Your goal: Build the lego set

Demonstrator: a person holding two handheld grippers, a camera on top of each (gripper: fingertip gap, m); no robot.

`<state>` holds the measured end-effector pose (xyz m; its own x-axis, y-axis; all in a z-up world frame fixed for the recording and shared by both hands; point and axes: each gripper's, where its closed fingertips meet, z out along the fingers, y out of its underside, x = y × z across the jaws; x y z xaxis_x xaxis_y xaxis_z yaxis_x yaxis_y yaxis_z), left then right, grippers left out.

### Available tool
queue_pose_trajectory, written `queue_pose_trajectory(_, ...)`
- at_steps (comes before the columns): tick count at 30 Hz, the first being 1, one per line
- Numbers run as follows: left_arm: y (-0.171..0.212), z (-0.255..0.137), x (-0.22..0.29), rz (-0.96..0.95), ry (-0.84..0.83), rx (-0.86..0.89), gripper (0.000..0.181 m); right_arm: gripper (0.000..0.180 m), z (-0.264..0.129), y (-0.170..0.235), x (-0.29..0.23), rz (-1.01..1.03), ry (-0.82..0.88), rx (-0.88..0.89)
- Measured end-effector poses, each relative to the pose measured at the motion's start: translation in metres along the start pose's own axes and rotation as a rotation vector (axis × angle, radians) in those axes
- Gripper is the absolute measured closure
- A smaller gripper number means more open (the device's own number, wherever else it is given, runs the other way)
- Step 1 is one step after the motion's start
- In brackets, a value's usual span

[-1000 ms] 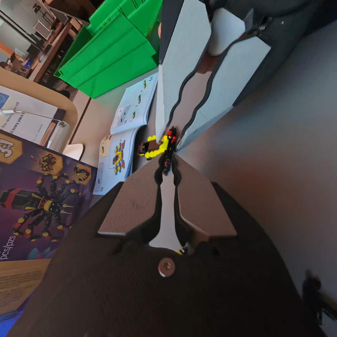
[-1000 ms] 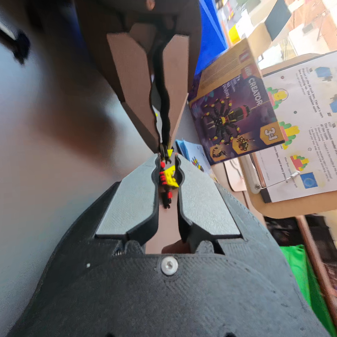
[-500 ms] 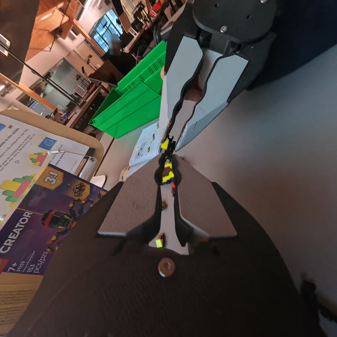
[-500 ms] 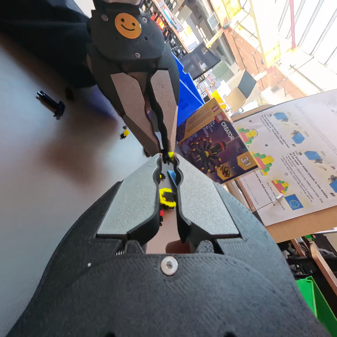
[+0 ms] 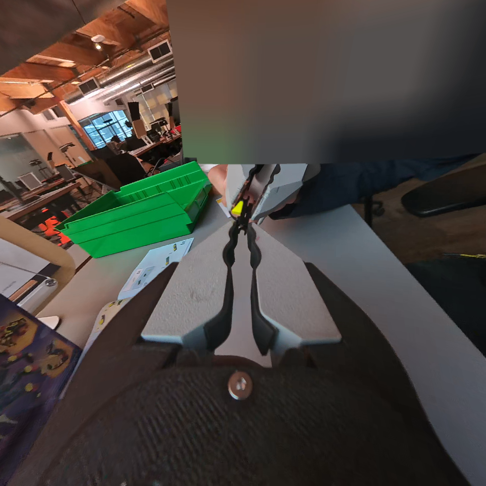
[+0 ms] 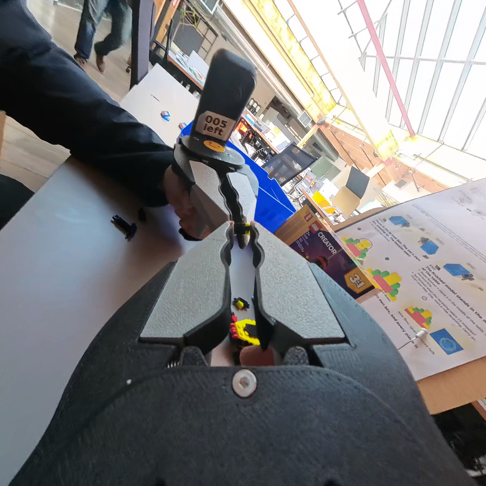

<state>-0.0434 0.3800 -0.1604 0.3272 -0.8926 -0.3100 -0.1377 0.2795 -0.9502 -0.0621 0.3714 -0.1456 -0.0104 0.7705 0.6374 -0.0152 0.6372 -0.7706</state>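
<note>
My left gripper and my right gripper meet tip to tip above the white table. The left one is shut on the end of a thin black lego piece. The right one is shut on a small black piece with a yellow wedge, which also shows in the right wrist view. The two pieces touch; I cannot tell whether they are joined. The partly built yellow, black and red model lies on the table below the right gripper, with a small yellow-and-black piece beside it.
A green bin, an open instruction booklet and the purple lego box stand left of the work spot. A clipboard with a printed sheet and a blue bin are nearby. A loose black piece lies near the table edge. Left and right tips are no more than a few centimetres apart.
Both grippers have risen from the table and tilted up, still tip to tip. The model, between the fingers a second ago, now lies on the table below.
</note>
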Motion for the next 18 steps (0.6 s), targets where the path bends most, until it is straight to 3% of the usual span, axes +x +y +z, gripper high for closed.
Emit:
queue_pose_trajectory(7,-0.007,0.000,0.015,-0.003,0.081,0.041,0.177,0.163,-0.003,-0.010,-0.008,0.081,-0.072,0.059)
queue_pose_trajectory(18,-0.014,0.002,0.021,0.006,0.101,0.095,0.177,0.169,-0.002,-0.019,-0.013,0.069,-0.087,0.092)
